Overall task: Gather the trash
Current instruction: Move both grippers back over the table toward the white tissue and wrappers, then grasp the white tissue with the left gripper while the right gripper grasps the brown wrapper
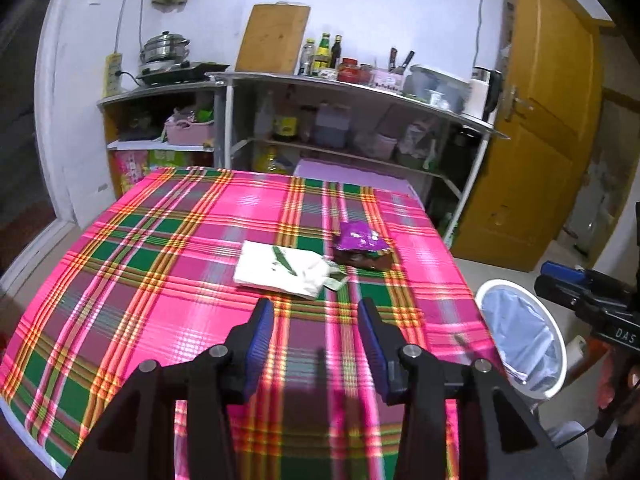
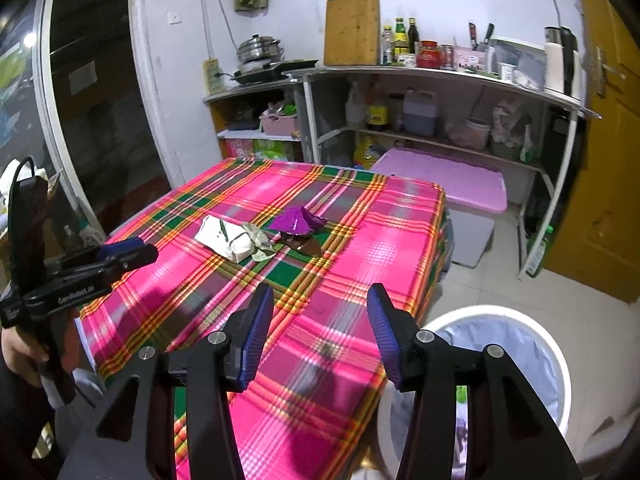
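A white wrapper with green print [image 1: 280,272] [image 2: 226,238] lies mid-table on the pink plaid cloth [image 1: 160,248] [image 2: 360,248]. A purple snack bag [image 1: 360,240] [image 2: 298,220] lies just right of it, over a dark brown wrapper [image 1: 366,260] [image 2: 306,245]. A small crumpled green scrap [image 1: 335,280] [image 2: 260,240] sits between them. My left gripper [image 1: 316,308] is open and empty, above the cloth short of the white wrapper. My right gripper [image 2: 320,294] is open and empty over the table's near right corner. A white bin with a pale liner [image 1: 524,340] [image 2: 504,360] stands on the floor right of the table.
Metal shelves [image 1: 360,120] [image 2: 440,112] with bottles, a pot and a cutting board line the back wall. A pink-lidded box [image 2: 440,184] sits behind the table. A yellow door [image 1: 540,120] is at the right.
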The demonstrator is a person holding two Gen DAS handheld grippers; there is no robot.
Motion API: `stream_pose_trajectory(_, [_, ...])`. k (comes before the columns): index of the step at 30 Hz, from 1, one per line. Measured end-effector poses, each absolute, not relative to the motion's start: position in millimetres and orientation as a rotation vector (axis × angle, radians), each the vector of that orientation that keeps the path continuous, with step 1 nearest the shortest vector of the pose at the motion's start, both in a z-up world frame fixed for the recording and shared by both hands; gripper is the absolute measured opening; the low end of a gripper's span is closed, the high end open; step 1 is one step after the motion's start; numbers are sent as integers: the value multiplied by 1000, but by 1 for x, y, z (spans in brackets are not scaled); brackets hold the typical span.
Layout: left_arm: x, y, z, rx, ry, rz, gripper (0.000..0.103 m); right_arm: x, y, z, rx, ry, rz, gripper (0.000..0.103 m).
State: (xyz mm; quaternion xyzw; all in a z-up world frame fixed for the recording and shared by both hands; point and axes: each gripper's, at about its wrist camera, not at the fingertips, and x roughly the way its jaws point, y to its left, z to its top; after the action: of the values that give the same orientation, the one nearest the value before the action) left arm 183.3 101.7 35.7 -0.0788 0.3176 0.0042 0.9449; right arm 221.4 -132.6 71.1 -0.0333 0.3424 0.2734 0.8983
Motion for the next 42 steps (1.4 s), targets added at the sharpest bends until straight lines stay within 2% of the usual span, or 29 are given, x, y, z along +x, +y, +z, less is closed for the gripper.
stream_pose_trajectory(3, [194,113,31,-179,647,32,52,230,-124,68,-72,718,580,55])
stream_pose_trajectory(19, [252,144,3,-186,705,40,53,290,-74,28,-141,804,621,56])
stream_pose_trajectory(27, [290,157,-11,-214,733,4,60,323,-53,7,-163,851,632,56])
stream_pose_trajectory(40, [318,170,-30,-284,776,-51,61,361,-20,-20,-201,910,679,56])
stream_pose_trajectory(41, [317,170,-31,-287,780,-59,61,363,-18,-22,-199,919,682,55])
stream_pose_trajectory(42, [316,169,-32,-287,783,-64,61,363,-17,-24,-199,925,685,46])
